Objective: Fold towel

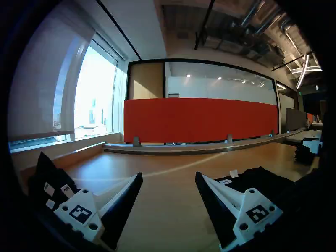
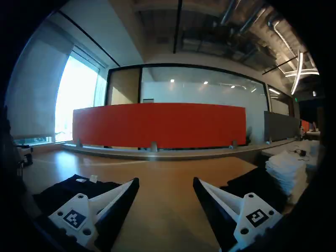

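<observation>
Both fingers of the left gripper [image 1: 168,175] stand wide apart with nothing between them and nothing touching them; bare wood of the table [image 1: 176,210] lies in the gap and runs clear ahead to the far edge. The black towel [image 1: 256,178] lies flat on the table just behind the right-hand finger, with a small white tag [image 1: 233,173] at its far edge.

In the right gripper view, the right gripper [image 2: 166,180] is spread just as wide and holds nothing, with open wood in front of it too. The black towel lies behind its left-hand finger, low and flat, the tag again on the far side. Its long axis seems to run across the view, though the finger hides too much to be sure. A second dark cloth [image 2: 252,180] lies behind the other finger, and a stack of white towels [image 2: 287,172] stands near the table's right edge.

A red screen [image 1: 201,119] closes the far edge of the table, and a bright window [image 1: 94,96] runs along the left side.
</observation>
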A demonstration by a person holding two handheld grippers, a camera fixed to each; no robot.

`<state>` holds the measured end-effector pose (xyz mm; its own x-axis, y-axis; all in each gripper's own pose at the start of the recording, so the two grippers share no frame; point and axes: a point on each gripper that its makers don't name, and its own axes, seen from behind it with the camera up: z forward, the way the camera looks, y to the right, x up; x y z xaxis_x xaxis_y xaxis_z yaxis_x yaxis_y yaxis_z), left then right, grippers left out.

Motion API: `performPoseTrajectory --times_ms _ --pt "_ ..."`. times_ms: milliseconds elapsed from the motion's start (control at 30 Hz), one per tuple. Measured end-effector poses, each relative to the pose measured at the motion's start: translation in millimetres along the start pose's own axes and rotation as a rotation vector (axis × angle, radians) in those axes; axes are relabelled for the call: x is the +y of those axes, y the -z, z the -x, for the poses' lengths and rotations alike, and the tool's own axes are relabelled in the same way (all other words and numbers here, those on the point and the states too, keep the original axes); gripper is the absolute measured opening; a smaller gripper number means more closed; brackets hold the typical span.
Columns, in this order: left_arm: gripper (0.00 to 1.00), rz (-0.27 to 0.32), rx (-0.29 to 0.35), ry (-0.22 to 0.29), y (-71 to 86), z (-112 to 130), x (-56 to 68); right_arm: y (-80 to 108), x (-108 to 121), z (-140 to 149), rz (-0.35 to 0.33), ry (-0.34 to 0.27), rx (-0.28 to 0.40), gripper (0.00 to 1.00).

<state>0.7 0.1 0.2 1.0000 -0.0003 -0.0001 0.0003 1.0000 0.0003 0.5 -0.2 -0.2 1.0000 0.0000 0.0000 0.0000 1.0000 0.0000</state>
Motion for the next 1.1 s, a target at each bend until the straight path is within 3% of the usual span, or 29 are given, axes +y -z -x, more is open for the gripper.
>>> performPoseTrajectory --times_ms 367,667,1100 --pt "0.93 -0.015 -0.012 0.003 1.5 -5 -4.7 0.8 1 -1 0.008 0.009 -0.020 1.00" --pt "0.93 -0.005 -0.014 -0.009 0.9 -78 -9.5 3.3 2 -73 0.027 -0.001 -0.014 1.00" --pt "0.93 0.080 -0.082 -0.036 -4.7 -177 17.4 -3.2 -4 -196 -0.017 0.077 -0.025 1.00"
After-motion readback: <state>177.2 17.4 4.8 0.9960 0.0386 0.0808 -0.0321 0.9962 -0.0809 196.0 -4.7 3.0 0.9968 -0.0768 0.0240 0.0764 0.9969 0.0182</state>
